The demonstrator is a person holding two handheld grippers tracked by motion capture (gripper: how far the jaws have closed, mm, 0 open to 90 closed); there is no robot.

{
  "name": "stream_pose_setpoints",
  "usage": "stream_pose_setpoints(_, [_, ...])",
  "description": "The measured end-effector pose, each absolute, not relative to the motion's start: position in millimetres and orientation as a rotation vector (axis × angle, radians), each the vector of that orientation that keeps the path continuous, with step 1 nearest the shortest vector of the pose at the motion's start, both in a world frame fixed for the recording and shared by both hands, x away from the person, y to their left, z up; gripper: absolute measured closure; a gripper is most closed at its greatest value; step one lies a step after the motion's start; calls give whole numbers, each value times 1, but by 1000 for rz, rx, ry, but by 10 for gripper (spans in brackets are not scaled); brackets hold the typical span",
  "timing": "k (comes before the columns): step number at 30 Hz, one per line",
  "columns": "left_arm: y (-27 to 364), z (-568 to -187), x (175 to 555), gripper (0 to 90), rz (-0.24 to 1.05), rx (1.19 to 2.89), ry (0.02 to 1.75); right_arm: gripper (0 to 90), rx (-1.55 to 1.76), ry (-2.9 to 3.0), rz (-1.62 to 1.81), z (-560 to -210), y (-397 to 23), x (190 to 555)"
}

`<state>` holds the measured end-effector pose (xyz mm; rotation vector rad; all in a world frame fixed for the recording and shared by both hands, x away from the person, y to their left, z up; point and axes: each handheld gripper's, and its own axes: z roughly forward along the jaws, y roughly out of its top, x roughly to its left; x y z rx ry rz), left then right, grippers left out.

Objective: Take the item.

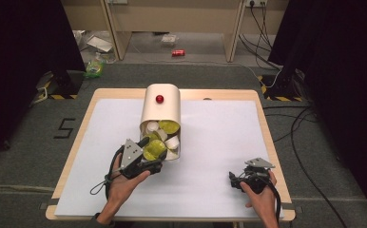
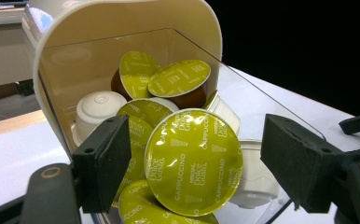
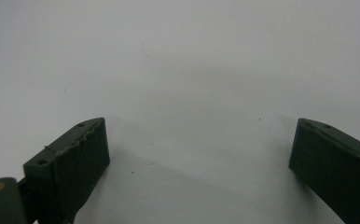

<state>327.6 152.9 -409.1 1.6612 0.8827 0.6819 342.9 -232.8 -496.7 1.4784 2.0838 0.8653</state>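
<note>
A green-lidded coffee capsule (image 2: pixel 193 161), its foil reading Dolce Gusto Cappuccino, sits at the mouth of a cream capsule dispenser (image 1: pixel 160 107) that lies on its side on the white table mat (image 1: pixel 219 142), its open end toward the person. The capsule stands on edge, lid facing out, resting against other green capsules (image 2: pixel 178 77) and a few white capsules (image 2: pixel 99 109) heaped behind and beneath it. The left gripper (image 1: pixel 148 164) is at that opening with its jaws released and set either side of the capsule, the left pad (image 2: pixel 106 161) just beside the lid's rim and the right pad (image 2: pixel 299 161) a little further off; neither presses on it yet. To do this well, the jaws should probably go in far enough to catch the capsule's body rather than the thin foil rim, closing evenly so it does not twist or slip back into the heap. The dispenser's clear wall (image 2: pixel 262 105) runs close along the right jaw and the cream shell curves overhead, so room is tight sideways and above; straight back toward the person looks like the free way out. A careless pull could bring neighbouring capsules spilling onto the mat. The right gripper (image 1: pixel 248 178) rests well apart near the table's front right edge, jaws spread wide over bare mat and holding nothing.
</note>
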Motion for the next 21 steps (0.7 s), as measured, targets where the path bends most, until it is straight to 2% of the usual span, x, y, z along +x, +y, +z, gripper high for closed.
stream_pose_setpoints(21, [145,-409,331,307,728,1740,899,50,1479,2083,863,-497,-233,343])
